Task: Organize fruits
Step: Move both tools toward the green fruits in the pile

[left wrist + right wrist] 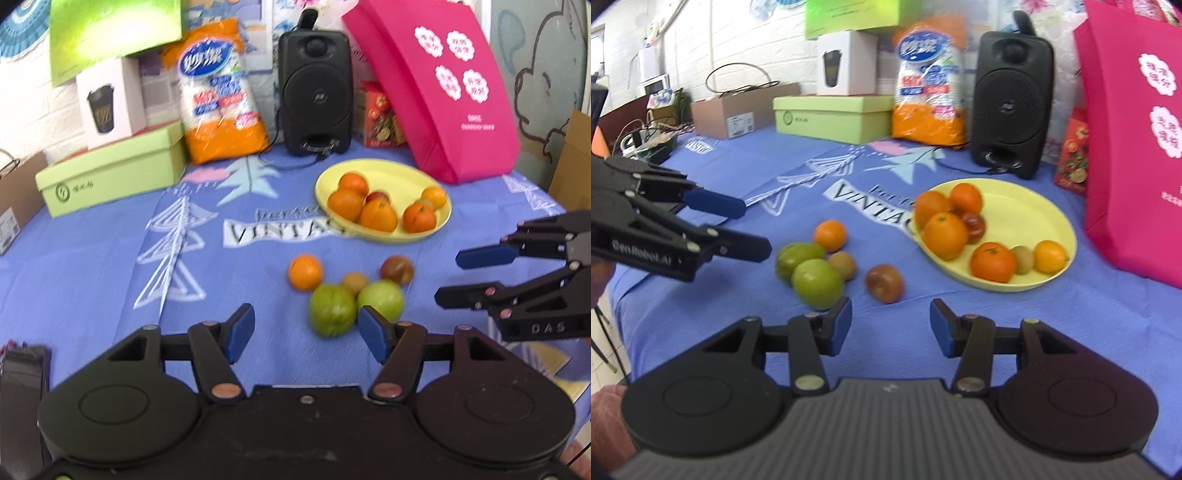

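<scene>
A yellow plate [399, 173] [1034, 206] holds several oranges, a red fruit and a kiwi. Loose on the blue cloth in front of it lie an orange [305, 272] [830, 235], two green fruits [332, 309] [818, 282], a kiwi [354, 282] [843, 264] and a red-brown fruit [397, 269] [884, 283]. My left gripper [308, 334] [756, 229] stands open, just short of the green fruits. My right gripper [891, 326] [447, 277] is open too, empty, close before the red-brown fruit.
Along the back stand a black speaker [314, 92] with its cable, a pink bag [443, 92], an orange package [218, 96], a green box [110, 170] and a white box [109, 99]. The table's left edge drops off near a cardboard box [738, 110].
</scene>
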`<state>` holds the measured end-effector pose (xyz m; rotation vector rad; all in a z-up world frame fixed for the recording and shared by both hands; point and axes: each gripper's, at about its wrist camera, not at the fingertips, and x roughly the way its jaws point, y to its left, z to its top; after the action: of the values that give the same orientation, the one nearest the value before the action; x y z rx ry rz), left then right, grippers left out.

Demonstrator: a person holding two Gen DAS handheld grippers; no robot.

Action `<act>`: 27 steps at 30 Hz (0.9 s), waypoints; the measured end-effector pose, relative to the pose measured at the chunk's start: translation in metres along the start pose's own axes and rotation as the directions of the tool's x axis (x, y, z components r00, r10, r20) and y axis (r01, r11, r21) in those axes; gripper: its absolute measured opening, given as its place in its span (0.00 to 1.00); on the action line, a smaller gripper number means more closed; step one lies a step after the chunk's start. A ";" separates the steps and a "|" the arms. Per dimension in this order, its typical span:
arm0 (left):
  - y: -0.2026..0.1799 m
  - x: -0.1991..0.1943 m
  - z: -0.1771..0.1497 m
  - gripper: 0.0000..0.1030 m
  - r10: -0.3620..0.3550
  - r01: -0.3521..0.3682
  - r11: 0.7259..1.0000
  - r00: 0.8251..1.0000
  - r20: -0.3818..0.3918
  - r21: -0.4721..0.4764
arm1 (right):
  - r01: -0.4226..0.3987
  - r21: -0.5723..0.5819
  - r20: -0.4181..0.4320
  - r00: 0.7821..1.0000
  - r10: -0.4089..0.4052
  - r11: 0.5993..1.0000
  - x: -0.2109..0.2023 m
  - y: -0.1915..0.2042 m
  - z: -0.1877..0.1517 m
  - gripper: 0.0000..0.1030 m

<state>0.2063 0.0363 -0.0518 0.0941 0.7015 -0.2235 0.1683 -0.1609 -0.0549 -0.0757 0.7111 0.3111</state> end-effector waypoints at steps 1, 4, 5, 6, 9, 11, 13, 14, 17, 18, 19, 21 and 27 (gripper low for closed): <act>0.001 0.001 -0.003 0.61 0.004 -0.004 1.000 1.000 -0.004 0.002 | -0.002 -0.004 -0.005 1.000 0.002 1.000 0.002 0.002 0.000 0.45; 0.003 0.007 -0.007 0.61 0.002 -0.002 1.000 1.000 -0.013 0.010 | -0.012 -0.021 -0.023 1.000 0.011 1.000 0.007 0.008 0.000 0.45; 0.004 0.010 -0.008 0.61 -0.002 0.002 1.000 1.000 -0.017 0.009 | -0.021 -0.027 -0.027 0.999 0.021 0.999 0.008 0.010 0.000 0.45; 0.004 0.015 -0.008 0.61 -0.007 0.007 1.000 1.000 -0.024 0.008 | -0.034 -0.036 -0.031 0.999 0.033 0.999 0.009 0.011 0.000 0.45; 0.004 0.029 -0.008 0.61 -0.023 0.024 1.000 0.999 -0.042 0.006 | -0.078 -0.090 -0.045 0.996 0.074 0.993 0.013 0.021 -0.001 0.45; 0.004 0.036 -0.007 0.61 -0.043 0.043 0.999 0.998 -0.048 0.001 | -0.096 -0.121 -0.061 0.994 0.089 0.988 0.017 0.027 -0.003 0.45; 0.004 0.041 -0.004 0.61 -0.060 0.060 0.998 0.997 -0.048 0.002 | -0.108 -0.139 -0.074 0.992 0.098 0.984 0.023 0.031 -0.003 0.45; 0.003 0.043 -0.003 0.61 -0.064 0.065 0.998 0.997 -0.047 0.008 | -0.112 -0.144 -0.080 0.992 0.102 0.983 0.026 0.032 -0.002 0.45; 0.002 0.048 0.001 0.61 -0.080 0.081 0.997 0.996 -0.047 0.017 | -0.125 -0.152 -0.083 0.990 0.113 0.980 0.035 0.034 0.000 0.45; 0.003 0.050 0.002 0.61 -0.089 0.089 0.996 0.995 -0.048 0.012 | -0.128 -0.155 -0.082 0.990 0.116 0.980 0.038 0.034 0.002 0.45; 0.005 0.052 0.003 0.61 -0.099 0.099 0.995 0.994 -0.050 0.004 | -0.125 -0.159 -0.084 0.990 0.113 0.979 0.041 0.035 0.004 0.46; 0.010 0.056 0.005 0.61 -0.124 0.123 0.992 0.991 -0.052 -0.020 | -0.115 -0.167 -0.080 0.991 0.103 0.979 0.047 0.034 0.007 0.50; 0.021 0.067 0.010 0.61 -0.186 0.182 0.980 0.981 -0.046 -0.079 | -0.119 -0.147 -0.074 0.991 0.109 0.982 0.061 0.023 0.012 0.51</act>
<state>0.2671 0.0441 -0.0869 -0.0369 0.7718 -0.3731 0.2122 -0.1213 -0.0849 -0.1905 0.7576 0.4740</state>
